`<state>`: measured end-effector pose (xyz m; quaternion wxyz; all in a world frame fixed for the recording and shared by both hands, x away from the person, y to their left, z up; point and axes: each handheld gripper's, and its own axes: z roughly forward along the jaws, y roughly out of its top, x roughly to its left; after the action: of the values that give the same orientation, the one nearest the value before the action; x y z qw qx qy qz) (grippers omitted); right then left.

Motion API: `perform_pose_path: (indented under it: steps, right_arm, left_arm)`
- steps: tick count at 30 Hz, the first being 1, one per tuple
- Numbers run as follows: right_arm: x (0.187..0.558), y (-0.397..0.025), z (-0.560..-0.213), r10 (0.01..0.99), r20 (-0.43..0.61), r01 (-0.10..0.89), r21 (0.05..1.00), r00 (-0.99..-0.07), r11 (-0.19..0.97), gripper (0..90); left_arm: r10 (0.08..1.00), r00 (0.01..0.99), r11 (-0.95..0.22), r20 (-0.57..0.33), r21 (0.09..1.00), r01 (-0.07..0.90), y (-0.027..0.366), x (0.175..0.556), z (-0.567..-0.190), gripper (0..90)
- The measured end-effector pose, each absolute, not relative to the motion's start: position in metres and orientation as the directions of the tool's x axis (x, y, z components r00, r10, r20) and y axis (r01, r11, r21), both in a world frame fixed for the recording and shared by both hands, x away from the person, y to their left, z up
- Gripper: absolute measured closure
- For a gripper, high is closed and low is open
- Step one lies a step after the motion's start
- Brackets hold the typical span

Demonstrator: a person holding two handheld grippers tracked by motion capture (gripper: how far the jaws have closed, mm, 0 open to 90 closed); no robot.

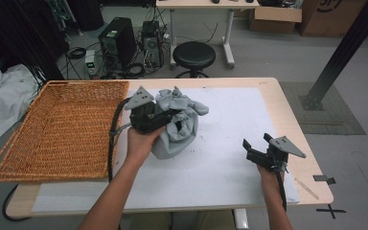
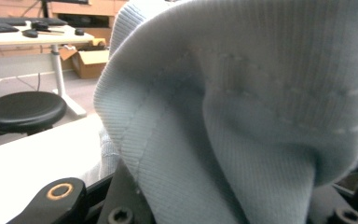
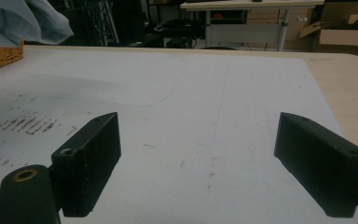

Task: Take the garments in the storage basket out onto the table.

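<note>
A pale blue ribbed cloth (image 1: 179, 125) is bunched into a lump over the white mat (image 1: 230, 120), just right of the wicker basket. My left gripper (image 1: 165, 116) is pushed into its left side and shut on a fold of it. In the left gripper view the cloth (image 2: 242, 107) drapes over the jaws and hides them. My right gripper (image 1: 256, 140) hovers low over the mat's right front part, well apart from the cloth. It is open in the right gripper view (image 3: 198, 158), with only bare mat between the two black fingers (image 3: 91, 154).
A large shallow wicker basket (image 1: 52, 129) takes up the table's left side; its corner (image 3: 0, 56) also shows in the right gripper view. A black stool (image 1: 193, 54), computer towers (image 1: 118, 43) and another desk stand on the floor beyond the table's far edge.
</note>
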<state>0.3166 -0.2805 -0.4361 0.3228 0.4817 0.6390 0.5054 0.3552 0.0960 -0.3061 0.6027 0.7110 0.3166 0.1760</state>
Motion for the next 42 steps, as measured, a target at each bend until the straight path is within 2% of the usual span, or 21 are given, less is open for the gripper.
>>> perform_pose_path:
  steps: [17, 28, 32, 36, 38, 40, 42]
  right_arm:
    - [0.313, -0.290, -0.434, 0.932, 0.063, 0.297, 0.954, -0.356, 0.048, 14.2]
    - [0.313, -0.286, -0.435, 0.925, 0.060, 0.301, 0.952, -0.374, 0.059, 14.2]
    - [0.313, -0.286, -0.436, 0.924, 0.059, 0.302, 0.951, -0.377, 0.062, 14.2]
    - [0.313, -0.286, -0.438, 0.925, 0.062, 0.306, 0.950, -0.376, 0.061, 14.2]
    - [0.313, -0.286, -0.438, 0.925, 0.062, 0.308, 0.949, -0.375, 0.061, 14.2]
    - [0.313, -0.285, -0.439, 0.925, 0.063, 0.310, 0.949, -0.375, 0.061, 14.2]
    - [0.313, -0.284, -0.440, 0.925, 0.064, 0.312, 0.948, -0.375, 0.061, 14.2]
  left_arm:
    - [0.640, 0.756, -0.172, -0.135, 0.934, 0.312, 0.020, 0.374, -0.379, 67.1]
    - [0.648, 0.741, -0.195, -0.175, 0.902, 0.384, 0.009, 0.375, -0.416, 63.5]
    - [0.644, 0.729, -0.169, -0.233, 0.885, 0.433, 0.014, 0.376, -0.418, 50.3]
    - [0.630, 0.745, -0.152, -0.219, 0.906, 0.395, 0.019, 0.373, -0.410, 36.0]
    - [0.627, 0.746, -0.136, -0.223, 0.912, 0.387, 0.022, 0.371, -0.406, 32.5]
    - [0.638, 0.735, -0.128, -0.231, 0.909, 0.398, 0.025, 0.371, -0.402, 22.7]
    - [0.636, 0.738, -0.123, -0.225, 0.914, 0.385, 0.029, 0.369, -0.399, 21.8]
